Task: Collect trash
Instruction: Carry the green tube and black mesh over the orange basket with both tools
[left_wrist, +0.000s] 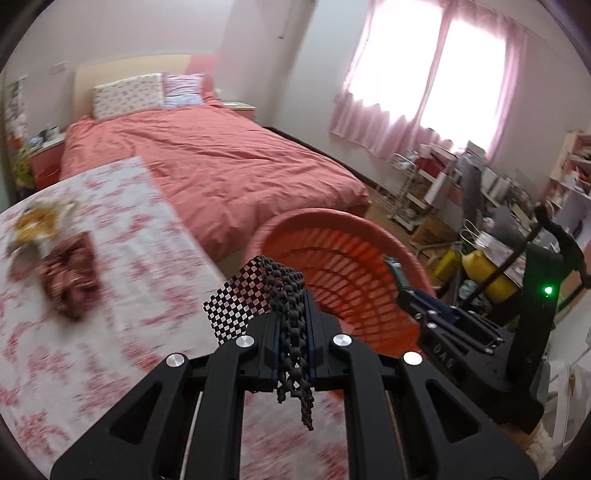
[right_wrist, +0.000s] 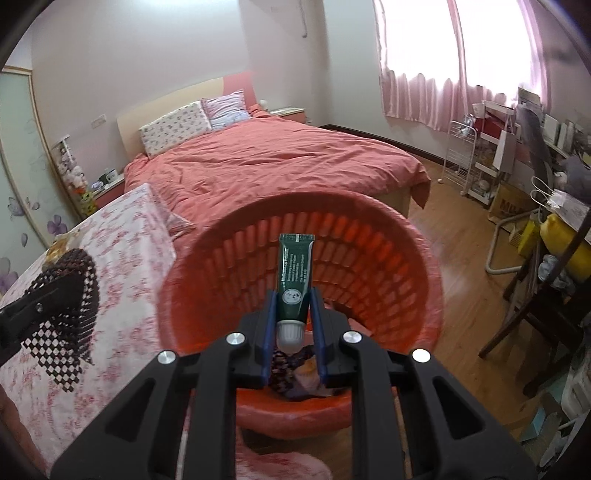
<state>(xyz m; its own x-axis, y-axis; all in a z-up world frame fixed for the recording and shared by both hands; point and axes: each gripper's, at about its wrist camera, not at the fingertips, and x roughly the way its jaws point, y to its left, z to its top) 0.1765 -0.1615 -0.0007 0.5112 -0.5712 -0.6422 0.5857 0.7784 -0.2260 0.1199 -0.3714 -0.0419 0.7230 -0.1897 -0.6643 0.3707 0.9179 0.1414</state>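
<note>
Left gripper (left_wrist: 291, 295): clamped on a black mesh netting sheet (left_wrist: 255, 295), which drapes back between the fingers; it hangs above the floral-cloth surface (left_wrist: 140, 266), the basket at its 1 o'clock.
Right gripper (right_wrist: 293, 306): closed narrow on a dark green tube (right_wrist: 295, 273), white cap toward the camera, crimped end pointing to 12 o'clock, held over the mouth of the orange slatted basket (right_wrist: 388, 266).
Basket contents: crumpled wrappers (right_wrist: 295, 373) at the bottom.
On the surface, at 10 o'clock from the left gripper: a dark red patterned wrapper (left_wrist: 70, 280) and a yellow-white wrapper (left_wrist: 37, 221), blurred.
Behind: a bed (left_wrist: 207, 162) with a coral cover.
</note>
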